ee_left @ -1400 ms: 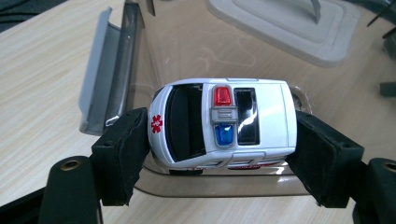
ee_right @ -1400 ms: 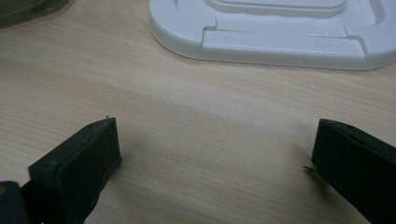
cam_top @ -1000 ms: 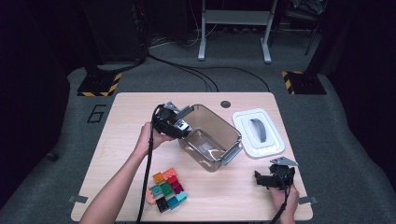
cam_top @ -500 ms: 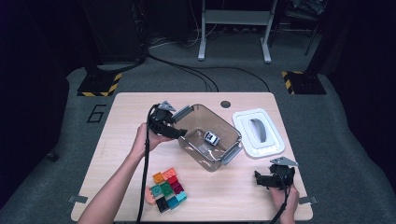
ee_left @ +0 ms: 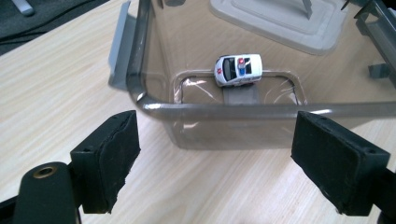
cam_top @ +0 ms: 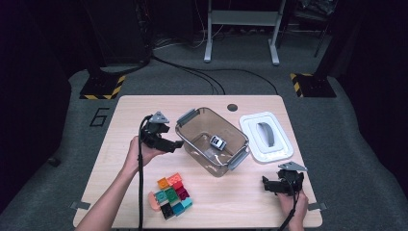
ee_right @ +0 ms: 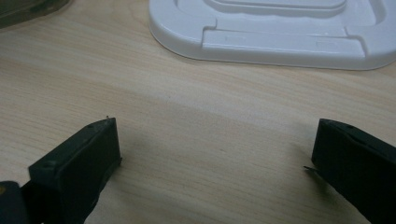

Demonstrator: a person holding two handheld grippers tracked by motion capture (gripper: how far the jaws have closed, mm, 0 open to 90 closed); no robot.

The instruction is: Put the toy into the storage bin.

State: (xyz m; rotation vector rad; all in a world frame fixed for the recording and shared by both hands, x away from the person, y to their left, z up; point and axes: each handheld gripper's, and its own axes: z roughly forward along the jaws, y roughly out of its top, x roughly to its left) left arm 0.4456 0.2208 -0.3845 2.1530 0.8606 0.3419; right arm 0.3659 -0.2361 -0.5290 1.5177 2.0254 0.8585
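Toy car [ee_left: 238, 70] lies on the floor of the clear box [cam_top: 192, 137], centre of the high view. Left gripper [cam_top: 174, 144] sits just left of the box, released; its jaws have just been opening, nothing between them. Right gripper [cam_top: 265, 185] at lower right, jaws spread wide and empty over bare table [ee_right: 196, 116], near the white lid [cam_top: 281, 149]. Coloured blocks [cam_top: 171, 195] at lower centre.

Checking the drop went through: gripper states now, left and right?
Left gripper: open, jaws have just been opening, nothing between them; toy car lies in the bin.
Right gripper: open, empty.
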